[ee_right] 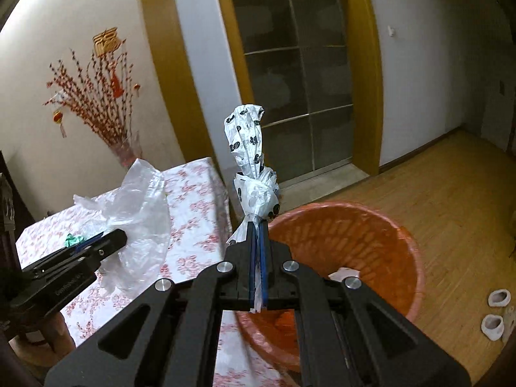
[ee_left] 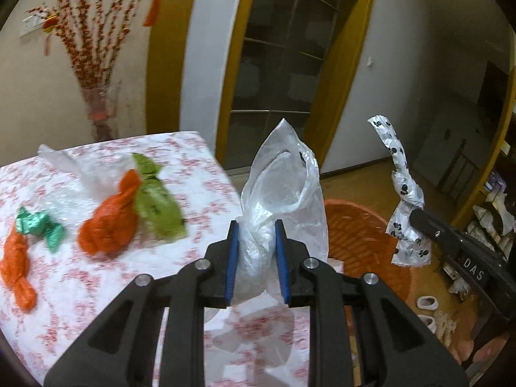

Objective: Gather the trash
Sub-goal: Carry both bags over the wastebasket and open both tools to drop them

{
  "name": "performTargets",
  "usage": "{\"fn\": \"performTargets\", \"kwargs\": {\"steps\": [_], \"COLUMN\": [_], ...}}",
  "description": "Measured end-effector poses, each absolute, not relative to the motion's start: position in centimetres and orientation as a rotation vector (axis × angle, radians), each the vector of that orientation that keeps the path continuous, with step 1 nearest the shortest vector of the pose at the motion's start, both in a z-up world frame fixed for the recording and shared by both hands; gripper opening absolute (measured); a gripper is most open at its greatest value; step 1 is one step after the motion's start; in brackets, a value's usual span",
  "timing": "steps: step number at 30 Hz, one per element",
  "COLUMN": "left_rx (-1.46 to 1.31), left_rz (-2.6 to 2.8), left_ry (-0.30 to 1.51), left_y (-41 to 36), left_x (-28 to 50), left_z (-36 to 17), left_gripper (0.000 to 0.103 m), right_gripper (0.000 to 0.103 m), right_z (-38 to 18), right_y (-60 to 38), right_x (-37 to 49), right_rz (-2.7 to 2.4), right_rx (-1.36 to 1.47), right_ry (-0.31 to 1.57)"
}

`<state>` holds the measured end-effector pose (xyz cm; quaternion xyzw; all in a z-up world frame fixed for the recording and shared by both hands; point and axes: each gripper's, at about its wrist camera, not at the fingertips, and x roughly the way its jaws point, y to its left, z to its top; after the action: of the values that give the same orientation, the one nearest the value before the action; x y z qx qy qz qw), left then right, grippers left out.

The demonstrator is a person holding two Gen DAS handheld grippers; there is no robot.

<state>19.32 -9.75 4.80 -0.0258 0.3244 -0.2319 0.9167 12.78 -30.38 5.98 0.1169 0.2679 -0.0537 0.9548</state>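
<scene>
My left gripper (ee_left: 257,229) is shut on a clear plastic bag (ee_left: 283,187) and holds it above the table's right edge; it also shows in the right wrist view (ee_right: 142,206). My right gripper (ee_right: 257,225) is shut on a knotted white bag with black prints (ee_right: 254,174) and holds it over the near rim of the orange bin (ee_right: 371,235). That printed bag (ee_left: 403,203) and the bin (ee_left: 358,235) show at the right in the left wrist view. On the table lie two orange bags (ee_left: 106,222) (ee_left: 17,267), a green bag (ee_left: 158,203) and a teal wrapper (ee_left: 42,225).
The table (ee_left: 96,290) has a white cloth with red flowers. A vase of red branches (ee_left: 100,109) stands at its far edge. A glass door (ee_right: 290,80) is behind. White slippers (ee_right: 493,316) lie on the wooden floor right of the bin.
</scene>
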Motion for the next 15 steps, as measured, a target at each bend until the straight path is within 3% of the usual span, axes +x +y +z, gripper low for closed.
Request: {"fn": "performTargets", "kwargs": {"steps": [15], "left_rx": [-0.055], "left_rz": [-0.569], "left_ry": [0.702], "left_y": [-15.3], "left_x": [20.1], "left_z": [3.8], "left_gripper": [0.022], "right_gripper": [0.003], "right_z": [5.2], "right_y": [-34.8], "right_x": [11.3], "right_rz": [-0.188], "right_rx": [0.305], "right_ry": [0.532]}}
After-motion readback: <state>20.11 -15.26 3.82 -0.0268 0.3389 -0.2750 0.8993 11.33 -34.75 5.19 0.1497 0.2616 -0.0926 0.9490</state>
